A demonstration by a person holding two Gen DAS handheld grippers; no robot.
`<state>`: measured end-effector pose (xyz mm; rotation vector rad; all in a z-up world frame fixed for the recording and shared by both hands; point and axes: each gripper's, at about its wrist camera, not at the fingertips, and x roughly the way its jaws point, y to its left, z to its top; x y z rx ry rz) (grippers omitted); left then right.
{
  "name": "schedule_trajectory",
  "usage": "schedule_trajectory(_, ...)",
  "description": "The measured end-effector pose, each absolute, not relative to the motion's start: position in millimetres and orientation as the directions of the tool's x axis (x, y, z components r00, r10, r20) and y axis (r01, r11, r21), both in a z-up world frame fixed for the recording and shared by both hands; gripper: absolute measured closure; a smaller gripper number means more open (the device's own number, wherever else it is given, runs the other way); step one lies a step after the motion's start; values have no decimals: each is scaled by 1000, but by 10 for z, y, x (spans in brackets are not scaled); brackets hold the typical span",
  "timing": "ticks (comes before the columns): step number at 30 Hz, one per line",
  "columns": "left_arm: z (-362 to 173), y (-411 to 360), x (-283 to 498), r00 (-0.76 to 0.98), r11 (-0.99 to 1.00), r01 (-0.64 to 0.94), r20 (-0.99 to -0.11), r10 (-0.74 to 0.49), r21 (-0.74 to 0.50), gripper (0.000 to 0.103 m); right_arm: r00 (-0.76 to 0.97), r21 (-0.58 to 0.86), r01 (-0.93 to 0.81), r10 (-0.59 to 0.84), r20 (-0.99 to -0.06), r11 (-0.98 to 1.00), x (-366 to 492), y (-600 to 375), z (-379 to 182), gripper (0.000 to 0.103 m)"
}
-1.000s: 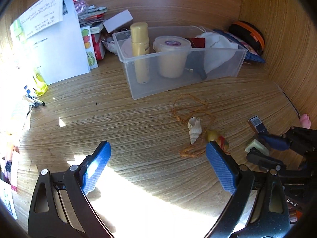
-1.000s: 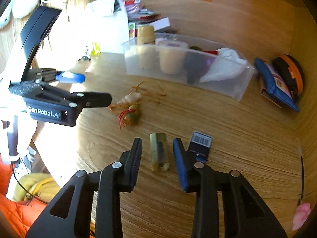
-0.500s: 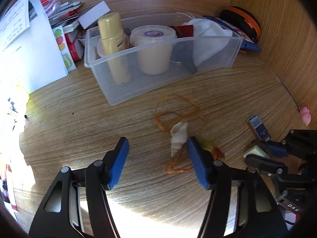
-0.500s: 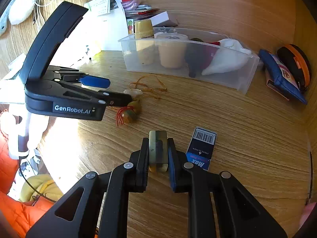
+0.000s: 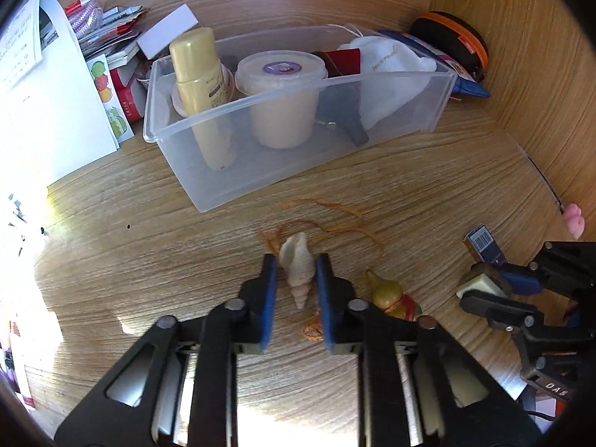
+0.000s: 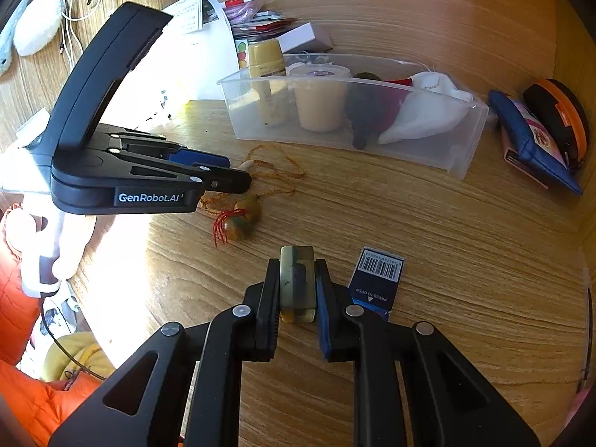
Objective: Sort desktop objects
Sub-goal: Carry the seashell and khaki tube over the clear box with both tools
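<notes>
The small cream spiral seashell lies on the wooden tabletop by its orange cord, squeezed between the left hand-held gripper pads, probably for dropping into the clear plastic bin behind. The right hand-held gripper is clamped on a greenish stone block, seemingly bin-bound too.

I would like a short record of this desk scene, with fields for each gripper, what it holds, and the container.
left gripper: shut on the cream spiral seashell, on the wooden desk
right gripper: shut on the greenish rectangular stone block
container: clear plastic bin, holding a yellow bottle and a cream lidded tub
loose beside seashell: orange cord
</notes>
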<state>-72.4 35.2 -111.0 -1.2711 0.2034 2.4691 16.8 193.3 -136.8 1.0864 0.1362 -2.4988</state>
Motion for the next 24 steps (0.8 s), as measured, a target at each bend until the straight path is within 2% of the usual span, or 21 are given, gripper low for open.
schedule_trajectory(9, -1010, 211, -673, -553, -931, -353, -783, 285, -89, 84, -639, 78, 395, -335, -693, -915, 69, 2007, -1146, 88)
schedule_trajectory(24, -462, -1, -636, -664, -946, -310, -689, 289, -98, 84, -715, 46, 378, -323, -620, -925, -283, 2049, -659, 88)
